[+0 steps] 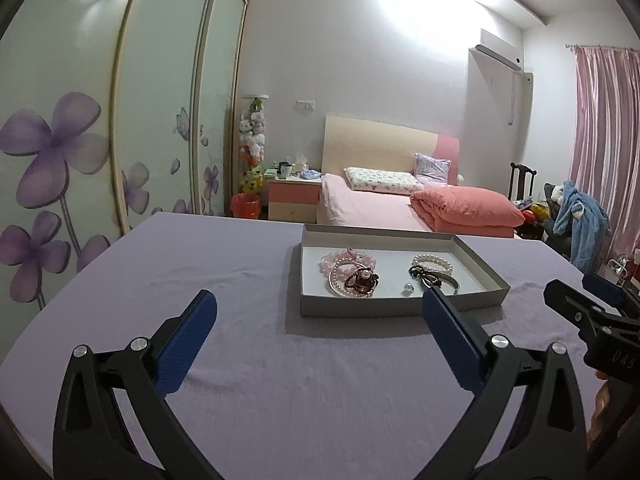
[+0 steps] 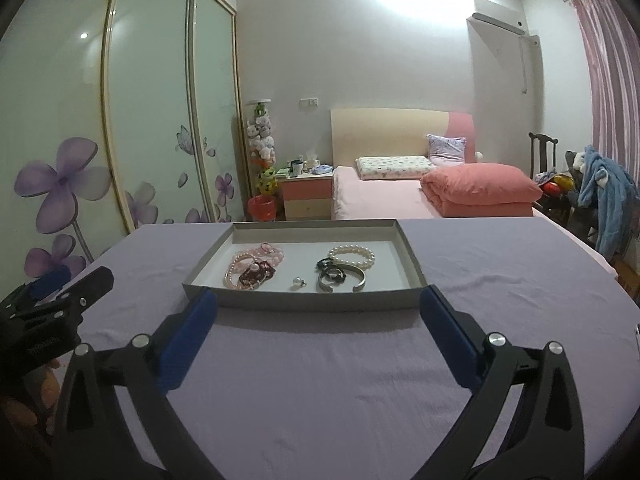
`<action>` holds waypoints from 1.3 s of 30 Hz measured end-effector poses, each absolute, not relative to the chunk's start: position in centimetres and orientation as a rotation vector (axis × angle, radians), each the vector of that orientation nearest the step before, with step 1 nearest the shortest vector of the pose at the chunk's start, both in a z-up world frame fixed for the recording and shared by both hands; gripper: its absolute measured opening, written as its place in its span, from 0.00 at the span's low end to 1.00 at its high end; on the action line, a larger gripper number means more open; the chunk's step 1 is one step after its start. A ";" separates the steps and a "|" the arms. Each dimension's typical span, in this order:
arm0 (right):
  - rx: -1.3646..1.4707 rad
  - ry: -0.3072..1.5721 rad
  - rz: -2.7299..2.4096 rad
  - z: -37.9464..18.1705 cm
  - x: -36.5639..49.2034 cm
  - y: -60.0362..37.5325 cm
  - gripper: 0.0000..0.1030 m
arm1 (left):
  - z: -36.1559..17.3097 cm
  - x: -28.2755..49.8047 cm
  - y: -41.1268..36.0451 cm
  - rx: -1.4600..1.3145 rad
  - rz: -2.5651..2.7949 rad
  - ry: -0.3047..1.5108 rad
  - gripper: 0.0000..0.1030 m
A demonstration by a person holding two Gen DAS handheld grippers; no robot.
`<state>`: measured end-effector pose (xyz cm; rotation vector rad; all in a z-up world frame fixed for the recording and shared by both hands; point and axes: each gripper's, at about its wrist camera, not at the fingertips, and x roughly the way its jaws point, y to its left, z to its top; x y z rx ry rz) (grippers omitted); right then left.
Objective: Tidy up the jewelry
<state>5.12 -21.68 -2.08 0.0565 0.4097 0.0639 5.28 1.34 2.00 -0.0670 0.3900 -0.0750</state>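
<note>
Behind my right fingertip [image 1: 434,300], tray [image 1: 400,307] wall partly hidden, jewelry [image 2: 252,274] tangled, indistinct, both my left gripper [image 1: 320,300] and right gripper [image 2: 320,298] spread wide, empty, bare cloth [image 2: 320,380] between.

A shallow tray [image 2: 414,268] sits on the desk [image 2: 320,360] near its far edge. In it, beaded bracelets [image 2: 252,268] lie left, a pearl bracelet [image 2: 352,256] and bangle [image 2: 342,282] right, a small pearl [image 2: 297,282] between.

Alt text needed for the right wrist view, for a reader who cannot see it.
A shallow grey tray on a lilac tablecloth holds pink bead bracelets, a white pearl bracelet, a silver cuff and a loose pearl piece. The right gripper is open and empty in front of it, the left gripper at the left edge. A bedroom lies behind.
</note>
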 end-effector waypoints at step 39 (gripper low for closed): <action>0.068 0.335 0.047 -2.4 2.3 -22.6 0.96 | 1.8 2.1 0.4 -0.029 -0.030 0.331 0.98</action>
